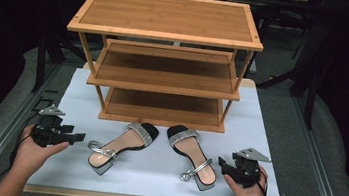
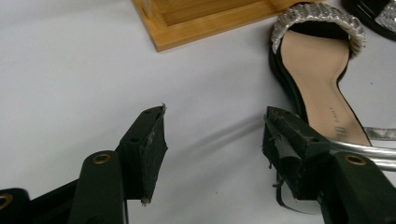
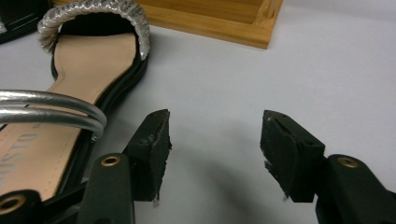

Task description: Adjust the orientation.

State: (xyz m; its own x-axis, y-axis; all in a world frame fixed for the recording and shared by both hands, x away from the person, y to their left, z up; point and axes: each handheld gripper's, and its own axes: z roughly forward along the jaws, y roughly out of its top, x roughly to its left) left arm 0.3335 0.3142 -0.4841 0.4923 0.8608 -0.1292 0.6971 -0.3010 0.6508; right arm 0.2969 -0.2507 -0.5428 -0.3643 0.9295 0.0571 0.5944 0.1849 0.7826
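Observation:
Two black sandals with silver straps lie on the white table in front of a wooden shoe rack [image 1: 165, 72]. The left sandal [image 1: 121, 147] points its toe up and right, while the right sandal [image 1: 191, 153] points up and left. My left gripper [image 1: 77, 138] sits left of the left sandal, open and holding nothing. In the left gripper view that sandal [image 2: 317, 70] lies beside the right jaw of the left gripper [image 2: 215, 126]. My right gripper [image 1: 222, 165] is open just right of the right sandal's heel. Its own view shows the gripper [image 3: 215, 135] with that sandal [image 3: 88, 65] to its left.
The rack has three bare shelves, and its bottom shelf edge [image 2: 205, 18] stands close behind the sandals. The white table top [image 1: 152, 181] ends just behind my hands, with grey floor and metal rails to both sides.

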